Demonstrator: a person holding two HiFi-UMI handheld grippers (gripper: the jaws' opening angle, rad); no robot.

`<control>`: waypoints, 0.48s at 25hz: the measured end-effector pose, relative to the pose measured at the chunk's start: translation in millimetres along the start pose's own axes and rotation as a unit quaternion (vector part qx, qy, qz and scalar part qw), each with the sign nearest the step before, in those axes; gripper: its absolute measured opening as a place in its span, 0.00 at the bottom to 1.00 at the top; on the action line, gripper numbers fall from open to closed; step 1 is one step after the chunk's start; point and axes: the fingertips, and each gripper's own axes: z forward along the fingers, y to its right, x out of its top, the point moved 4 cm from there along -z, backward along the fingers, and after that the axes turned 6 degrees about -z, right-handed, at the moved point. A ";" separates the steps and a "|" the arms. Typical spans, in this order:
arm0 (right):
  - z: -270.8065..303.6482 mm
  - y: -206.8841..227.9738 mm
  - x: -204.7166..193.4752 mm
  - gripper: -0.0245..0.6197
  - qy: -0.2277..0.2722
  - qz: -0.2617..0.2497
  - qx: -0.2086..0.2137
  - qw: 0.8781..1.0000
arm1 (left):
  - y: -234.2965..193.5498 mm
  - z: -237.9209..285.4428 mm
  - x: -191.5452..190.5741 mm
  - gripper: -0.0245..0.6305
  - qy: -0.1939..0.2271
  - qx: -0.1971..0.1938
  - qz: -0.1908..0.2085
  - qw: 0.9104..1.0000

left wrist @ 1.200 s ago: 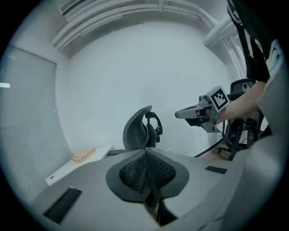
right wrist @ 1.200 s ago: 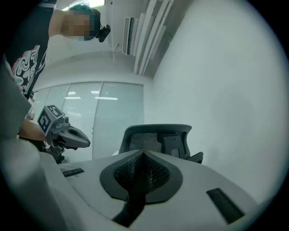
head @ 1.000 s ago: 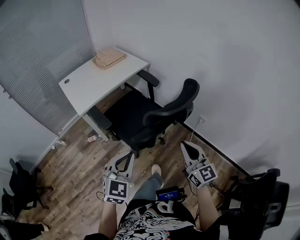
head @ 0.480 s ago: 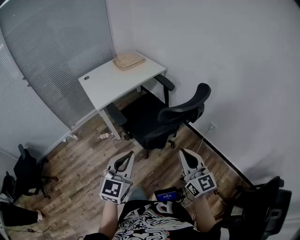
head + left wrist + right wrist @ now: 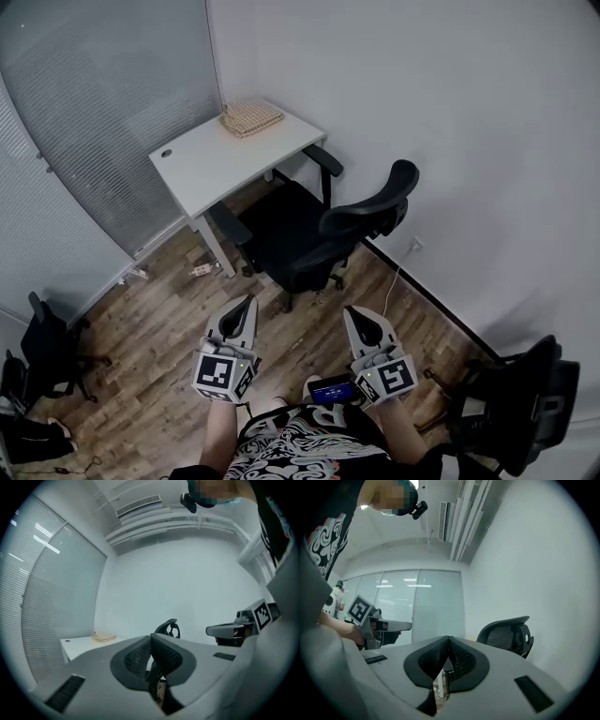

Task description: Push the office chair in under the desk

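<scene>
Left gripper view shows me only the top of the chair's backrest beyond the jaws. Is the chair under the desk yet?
Observer: No. The head view shows the chair pulled out, with its seat in the open beside the desk.
Operator: Is either gripper touching it?
Observer: No. The left gripper and right gripper both hang short of it, over the floor.
Operator: What about the right jaws?
Observer: The right gripper view shows them shut with nothing between them.

Open floor leads to the office chair, which stands between desk and wall.
</scene>
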 end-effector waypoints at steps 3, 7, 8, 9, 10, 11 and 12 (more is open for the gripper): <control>-3.9 -10.3 2.9 0.09 -0.007 0.000 -0.016 1.000 | -1.2 -11.7 1.2 0.08 0.001 -0.001 0.007 1.000; -11.8 -23.8 7.8 0.09 -0.010 0.004 -0.033 0.999 | -1.0 -27.1 1.8 0.08 -0.001 -0.005 0.014 1.000; -14.6 -27.5 8.6 0.09 -0.010 0.005 -0.036 0.999 | -0.5 -30.6 1.2 0.08 0.000 -0.005 0.016 1.000; -18.3 -31.4 9.1 0.09 -0.011 0.006 -0.040 0.999 | 0.7 -34.4 -0.5 0.08 0.000 -0.006 0.018 1.000; -22.6 -35.3 9.3 0.09 -0.011 0.007 -0.043 0.999 | 2.5 -38.4 -2.8 0.08 -0.001 -0.006 0.022 1.000; -26.8 -39.2 9.2 0.09 -0.012 0.008 -0.047 0.999 | 4.1 -42.5 -4.9 0.08 -0.004 -0.007 0.027 1.000; -30.1 -43.5 9.2 0.09 -0.015 0.008 -0.050 0.999 | 5.1 -46.5 -5.9 0.08 -0.005 -0.007 0.030 1.000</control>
